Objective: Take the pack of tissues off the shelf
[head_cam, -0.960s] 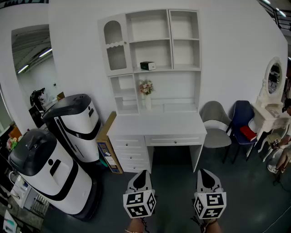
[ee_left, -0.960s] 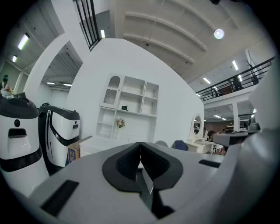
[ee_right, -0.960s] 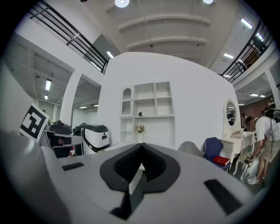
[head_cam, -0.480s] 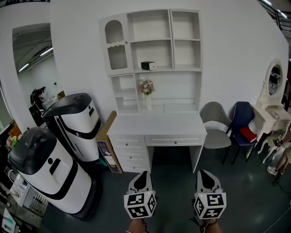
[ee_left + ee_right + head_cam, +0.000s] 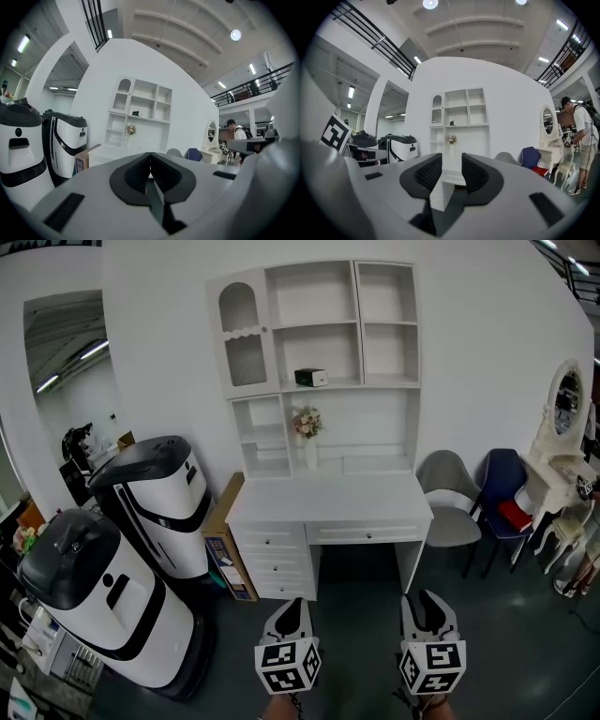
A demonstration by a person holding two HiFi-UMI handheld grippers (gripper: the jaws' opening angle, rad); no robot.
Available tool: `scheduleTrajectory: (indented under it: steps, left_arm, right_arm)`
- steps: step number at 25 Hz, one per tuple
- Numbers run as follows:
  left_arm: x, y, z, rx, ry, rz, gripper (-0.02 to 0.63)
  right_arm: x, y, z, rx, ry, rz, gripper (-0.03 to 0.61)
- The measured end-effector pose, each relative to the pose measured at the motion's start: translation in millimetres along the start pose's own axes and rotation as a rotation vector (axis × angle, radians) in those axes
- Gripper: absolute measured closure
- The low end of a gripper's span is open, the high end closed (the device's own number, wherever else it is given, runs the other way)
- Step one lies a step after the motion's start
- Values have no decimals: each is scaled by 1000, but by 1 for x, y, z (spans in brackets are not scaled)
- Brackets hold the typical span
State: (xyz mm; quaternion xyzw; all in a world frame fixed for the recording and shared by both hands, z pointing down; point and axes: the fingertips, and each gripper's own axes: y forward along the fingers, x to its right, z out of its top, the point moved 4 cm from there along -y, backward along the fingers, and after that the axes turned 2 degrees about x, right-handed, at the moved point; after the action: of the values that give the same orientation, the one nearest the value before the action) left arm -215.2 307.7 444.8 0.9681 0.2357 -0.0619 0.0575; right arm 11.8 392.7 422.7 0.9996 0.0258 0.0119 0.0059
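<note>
Left gripper (image 5: pixel 292 604) low, forward — jaws together

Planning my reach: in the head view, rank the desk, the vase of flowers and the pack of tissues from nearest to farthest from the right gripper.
From the right gripper, jaws opening with nothing between them:
1. desk, just ahead, slightly left
2. vase of flowers, at the desk's back
3. pack of tissues, on the shelf above the vase
</note>
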Motion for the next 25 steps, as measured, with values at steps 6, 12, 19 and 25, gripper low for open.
scheduleTrajectory:
  steps: [6, 12, 19, 25]
  left_arm:
    - [-14, 1, 6, 22, -16, -2, 595]
    - [-17, 1, 3, 17, -15, -20, 595]
    - [-16, 20, -7, -9, -31, -29, 595]
    - [-11, 56, -9, -27, -12, -33, 595]
  right_arm:
    - [-5, 2, -1, 1, 16, -32, 327]
    - [-4, 2, -6, 0, 30, -67, 158]
    - [9, 8, -12, -5, 42, -95, 138]
    - [35, 36, -20, -14, 67, -118, 138]
